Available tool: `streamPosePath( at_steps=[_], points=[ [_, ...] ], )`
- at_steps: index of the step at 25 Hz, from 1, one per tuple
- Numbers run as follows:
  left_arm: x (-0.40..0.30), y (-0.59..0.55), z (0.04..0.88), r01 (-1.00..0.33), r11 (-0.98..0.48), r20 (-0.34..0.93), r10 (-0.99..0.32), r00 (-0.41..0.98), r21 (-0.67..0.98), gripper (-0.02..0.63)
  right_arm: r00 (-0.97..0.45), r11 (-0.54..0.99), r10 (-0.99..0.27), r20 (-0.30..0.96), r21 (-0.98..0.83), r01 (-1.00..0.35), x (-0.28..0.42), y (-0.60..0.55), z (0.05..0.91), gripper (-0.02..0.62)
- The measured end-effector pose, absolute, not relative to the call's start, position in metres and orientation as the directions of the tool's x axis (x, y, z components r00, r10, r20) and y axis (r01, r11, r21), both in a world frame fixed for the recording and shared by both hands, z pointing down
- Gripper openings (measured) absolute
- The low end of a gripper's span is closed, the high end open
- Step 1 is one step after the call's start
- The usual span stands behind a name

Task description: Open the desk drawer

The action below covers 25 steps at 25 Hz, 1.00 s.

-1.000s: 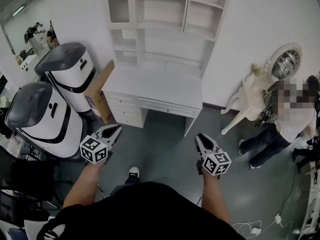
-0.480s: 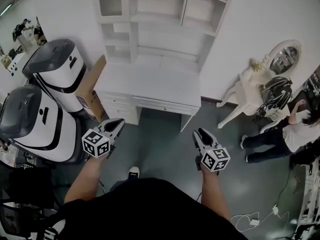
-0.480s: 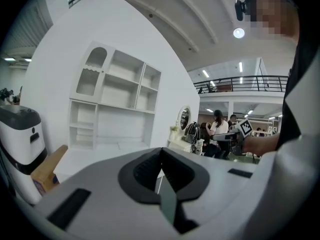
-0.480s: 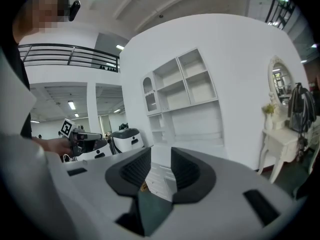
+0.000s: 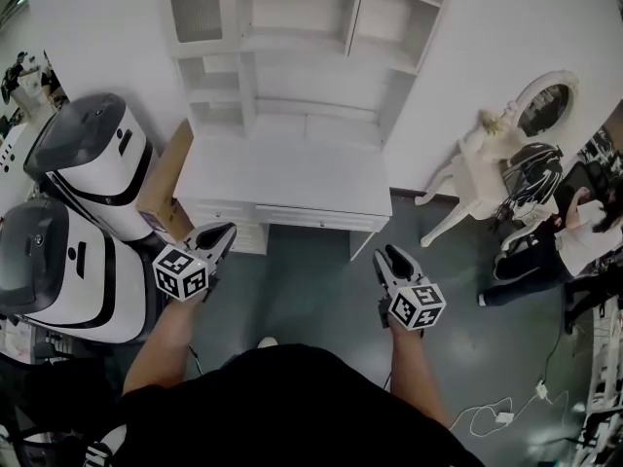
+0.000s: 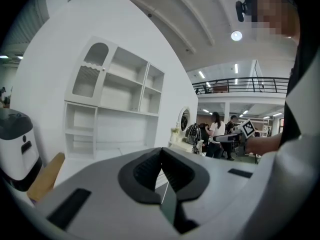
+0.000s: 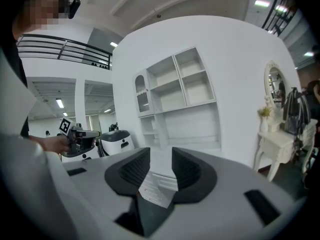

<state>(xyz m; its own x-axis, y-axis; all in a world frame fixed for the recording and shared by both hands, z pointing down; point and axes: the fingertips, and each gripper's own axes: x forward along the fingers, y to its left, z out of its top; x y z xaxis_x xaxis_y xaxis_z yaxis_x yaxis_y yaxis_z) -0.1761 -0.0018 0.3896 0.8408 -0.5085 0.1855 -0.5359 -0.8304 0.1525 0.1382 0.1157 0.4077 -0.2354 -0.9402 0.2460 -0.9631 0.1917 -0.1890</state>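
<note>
The white desk (image 5: 287, 178) with a shelf hutch (image 5: 292, 37) stands against the wall ahead. Its shallow centre drawer (image 5: 311, 218) is closed under the top. My left gripper (image 5: 216, 236) hovers over the floor near the desk's left drawer stack, short of it; in the left gripper view (image 6: 161, 151) its pads meet, empty. My right gripper (image 5: 385, 256) hangs just in front of the desk's right leg. Its jaws (image 7: 161, 156) have just been opening and stand apart with nothing between them. The hutch (image 7: 185, 99) shows ahead of them.
Two white-and-grey machines (image 5: 88, 159) (image 5: 49, 270) stand at the left beside a cardboard box (image 5: 161, 188). A white dressing table (image 5: 482, 159) with an oval mirror (image 5: 543, 107) is at the right, with a person (image 5: 555, 251) near it. Cables (image 5: 496, 416) lie on the floor.
Both grippers have moved forward toward the desk, which now sits closer in the head view. The right jaws have spread wider. The person at the right has shifted.
</note>
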Motion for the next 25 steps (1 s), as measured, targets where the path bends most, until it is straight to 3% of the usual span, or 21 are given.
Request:
streamPosePath(
  at_steps=[12,25],
  points=[
    [-0.191,-0.061,0.395,-0.455,-0.878,0.190,-0.426,0.885,0.147,0.009,-0.149,0.108,-0.952,0.267,-0.164,-0.981,0.111,0.077,0.407,0.129],
    [-0.202,-0.081,0.406,-0.414,-0.897,0.187,-0.385,0.904,0.156,0.009,-0.151,0.112,-0.940,0.305,-0.144,-0.983,0.081,0.043,0.413,0.133]
  ],
)
